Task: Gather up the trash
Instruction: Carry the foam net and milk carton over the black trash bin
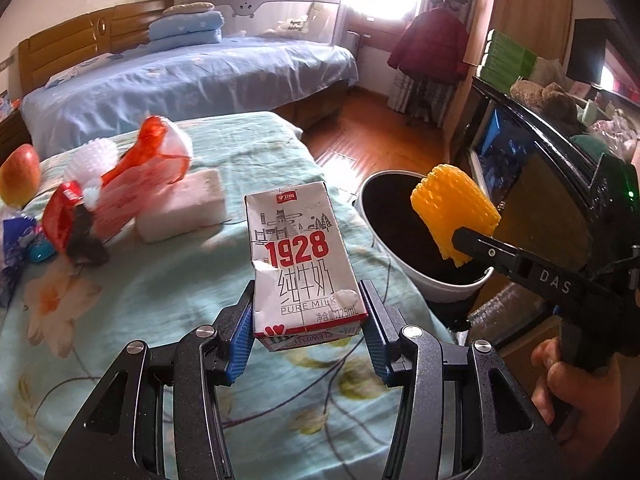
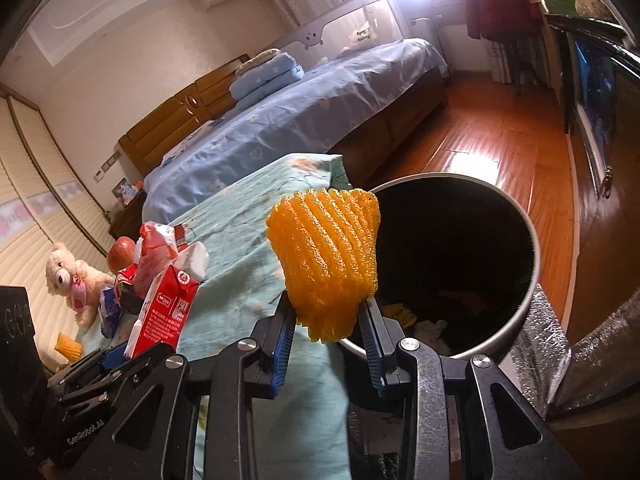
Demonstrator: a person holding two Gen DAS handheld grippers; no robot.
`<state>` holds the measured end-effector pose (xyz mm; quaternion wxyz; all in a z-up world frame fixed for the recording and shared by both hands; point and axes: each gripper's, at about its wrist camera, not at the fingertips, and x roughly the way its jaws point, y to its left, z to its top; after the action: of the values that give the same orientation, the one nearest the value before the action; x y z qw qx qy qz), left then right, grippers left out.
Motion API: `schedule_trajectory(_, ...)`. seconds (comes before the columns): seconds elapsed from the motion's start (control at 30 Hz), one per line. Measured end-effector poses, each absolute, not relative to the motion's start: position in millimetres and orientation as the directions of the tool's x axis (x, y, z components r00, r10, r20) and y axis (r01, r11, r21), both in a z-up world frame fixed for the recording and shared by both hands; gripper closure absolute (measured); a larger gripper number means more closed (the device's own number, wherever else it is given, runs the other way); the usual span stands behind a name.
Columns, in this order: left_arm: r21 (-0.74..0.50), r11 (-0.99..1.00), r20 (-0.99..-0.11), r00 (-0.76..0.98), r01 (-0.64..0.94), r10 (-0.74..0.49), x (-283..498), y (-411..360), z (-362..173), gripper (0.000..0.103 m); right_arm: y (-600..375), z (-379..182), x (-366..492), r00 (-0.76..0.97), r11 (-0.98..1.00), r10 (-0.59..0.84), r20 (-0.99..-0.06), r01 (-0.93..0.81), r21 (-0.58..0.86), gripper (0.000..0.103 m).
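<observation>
My left gripper (image 1: 308,320) is shut on a small "1928" milk carton (image 1: 300,256) and holds it above the floral-covered table (image 1: 160,300). In the right wrist view the carton (image 2: 164,312) shows its red side at the lower left. My right gripper (image 2: 326,320) is shut on an orange foam fruit net (image 2: 328,256) and holds it at the near rim of the round bin (image 2: 516,312). The net (image 1: 454,212) also shows over the bin (image 1: 432,280) in the left wrist view. The bin holds some scraps at the bottom.
On the table's left lie a red-and-white plastic bag (image 1: 148,168), a white foam block (image 1: 180,208), a white foam net (image 1: 90,160), an apple (image 1: 20,178) and wrappers (image 1: 24,240). A bed (image 1: 180,80) stands behind, a dark cabinet (image 1: 540,152) to the right. A teddy bear (image 2: 72,280) sits far left.
</observation>
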<state>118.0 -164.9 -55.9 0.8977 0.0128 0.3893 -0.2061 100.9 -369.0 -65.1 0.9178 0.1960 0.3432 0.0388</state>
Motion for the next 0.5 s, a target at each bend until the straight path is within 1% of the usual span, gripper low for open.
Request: schedule_trajectory(0.5,-0.119,0.893,-0.705,0.596,0.434,-0.383,135,-200,-52,0.056,-395,-67,100,0.765,0.924,0.161,-0.624,0.107,0.368,0.071)
